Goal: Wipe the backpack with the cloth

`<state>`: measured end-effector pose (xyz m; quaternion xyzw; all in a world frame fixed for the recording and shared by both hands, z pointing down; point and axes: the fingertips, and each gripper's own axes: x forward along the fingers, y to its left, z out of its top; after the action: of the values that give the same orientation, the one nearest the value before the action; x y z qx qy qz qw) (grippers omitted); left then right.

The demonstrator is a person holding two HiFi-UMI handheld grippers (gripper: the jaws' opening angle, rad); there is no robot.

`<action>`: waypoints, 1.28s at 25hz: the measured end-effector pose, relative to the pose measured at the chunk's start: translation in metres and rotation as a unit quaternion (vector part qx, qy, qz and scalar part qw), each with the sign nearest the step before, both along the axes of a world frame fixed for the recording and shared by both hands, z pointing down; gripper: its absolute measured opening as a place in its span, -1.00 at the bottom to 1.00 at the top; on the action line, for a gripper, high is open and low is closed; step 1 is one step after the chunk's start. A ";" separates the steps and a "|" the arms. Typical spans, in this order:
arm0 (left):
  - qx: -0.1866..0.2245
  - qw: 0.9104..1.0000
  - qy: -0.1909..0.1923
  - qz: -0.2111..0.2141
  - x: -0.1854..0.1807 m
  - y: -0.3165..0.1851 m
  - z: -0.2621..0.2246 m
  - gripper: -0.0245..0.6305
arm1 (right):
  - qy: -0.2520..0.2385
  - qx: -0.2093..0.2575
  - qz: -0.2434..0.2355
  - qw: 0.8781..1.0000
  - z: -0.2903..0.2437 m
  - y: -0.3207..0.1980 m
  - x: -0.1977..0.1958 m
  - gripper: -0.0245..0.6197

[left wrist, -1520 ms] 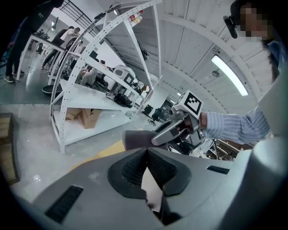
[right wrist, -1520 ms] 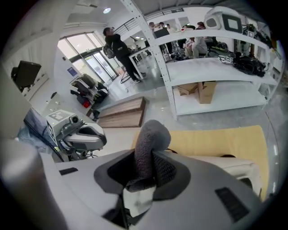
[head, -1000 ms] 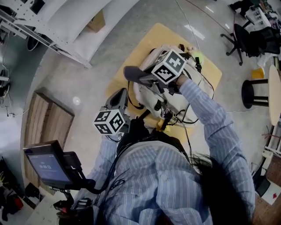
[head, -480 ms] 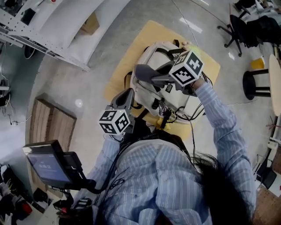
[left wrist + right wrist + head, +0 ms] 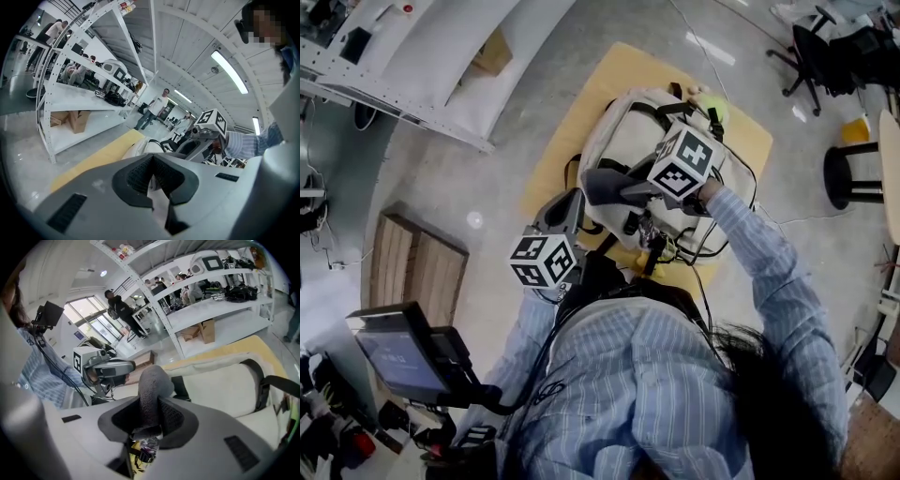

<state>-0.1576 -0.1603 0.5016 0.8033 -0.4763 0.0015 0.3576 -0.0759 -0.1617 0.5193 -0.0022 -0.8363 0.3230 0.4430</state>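
Currently the right gripper [image 5: 149, 414] clamps the grey cloth [image 5: 151, 383], limp and bunched, over the cream backpack [image 5: 628, 122] on the yellow mat [image 5: 567, 131]. Left gripper [image 5: 152, 161] jaws together, nothing clearly held. Bag looks soft and light; probably slides unless pinned.

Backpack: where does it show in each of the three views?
Head view: backpack at top centre, under the right gripper.
Left gripper view: backpack at centre, just beyond the jaws.
Right gripper view: backpack fills the right half.
Shared landmark: yellow mat beneath it.
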 end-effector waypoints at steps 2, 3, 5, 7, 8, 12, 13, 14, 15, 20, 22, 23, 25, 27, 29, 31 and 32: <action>-0.001 1.000 -0.002 0.002 0.001 -0.001 0.000 -0.91 | 0.006 0.005 0.020 1.000 0.004 -0.019 0.009 -0.60; -0.002 1.000 -0.002 0.004 0.003 0.000 0.000 -0.91 | 0.011 0.009 0.030 0.999 0.006 -0.030 0.014 -0.60; -0.005 1.000 -0.003 0.007 0.006 0.000 0.001 -0.91 | 0.023 0.020 0.048 0.998 0.008 -0.054 0.025 -0.60; -0.007 1.000 -0.003 0.010 0.008 0.001 0.002 -0.91 | 0.032 0.028 0.064 0.997 0.007 -0.078 0.035 -0.60; -0.009 1.000 -0.002 0.011 0.009 0.001 0.002 -0.91 | 0.036 0.030 0.073 0.996 0.007 -0.089 0.041 -0.60; -0.010 1.000 -0.003 0.017 0.014 0.001 0.002 -0.91 | 0.062 0.053 0.122 0.989 0.008 -0.137 0.071 -0.60; -0.010 1.000 -0.003 0.018 0.015 0.001 0.002 -0.91 | 0.068 0.058 0.137 0.986 0.008 -0.150 0.080 -0.60; -0.009 1.000 -0.004 0.020 0.015 0.001 0.002 -0.91 | 0.071 0.061 0.153 0.984 0.007 -0.161 0.088 -0.60; -0.009 1.000 -0.004 0.021 0.016 0.000 0.002 -0.91 | 0.073 0.063 0.168 0.981 0.005 -0.171 0.096 -0.60; -0.006 0.999 -0.002 0.031 0.024 -0.001 -0.001 -0.91 | 0.087 0.068 0.215 0.970 0.003 -0.201 0.130 -0.60; -0.004 0.999 -0.002 0.039 0.029 -0.002 -0.002 -0.91 | 0.086 0.069 0.230 0.967 0.004 -0.208 0.138 -0.60; -0.004 0.999 -0.003 0.043 0.032 -0.002 -0.002 -0.91 | 0.084 0.069 0.239 0.965 0.005 -0.211 0.141 -0.60; -0.003 0.999 -0.002 0.050 0.036 -0.001 -0.003 -0.91 | 0.078 0.067 0.251 0.962 0.003 -0.209 0.143 -0.60; -0.002 0.999 -0.002 0.055 0.039 -0.001 -0.003 -0.91 | 0.066 0.070 0.249 0.964 -0.003 -0.199 0.137 -0.60; -0.001 0.998 -0.002 0.058 0.039 -0.002 -0.003 -0.91 | 0.044 0.079 0.241 0.966 -0.013 -0.181 0.126 -0.60; -0.001 0.998 -0.002 0.061 0.040 -0.003 -0.003 -0.91 | 0.013 0.083 0.235 0.968 -0.025 -0.157 0.114 -0.60; 0.000 0.998 -0.003 0.062 0.041 -0.005 -0.003 -0.91 | -0.003 0.082 0.231 0.970 -0.030 -0.142 0.109 -0.60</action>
<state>-0.1167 -0.1648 0.4982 0.8313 -0.4263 0.0259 0.3558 0.0329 -0.3042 0.4896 0.2259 -0.8392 0.3471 0.3525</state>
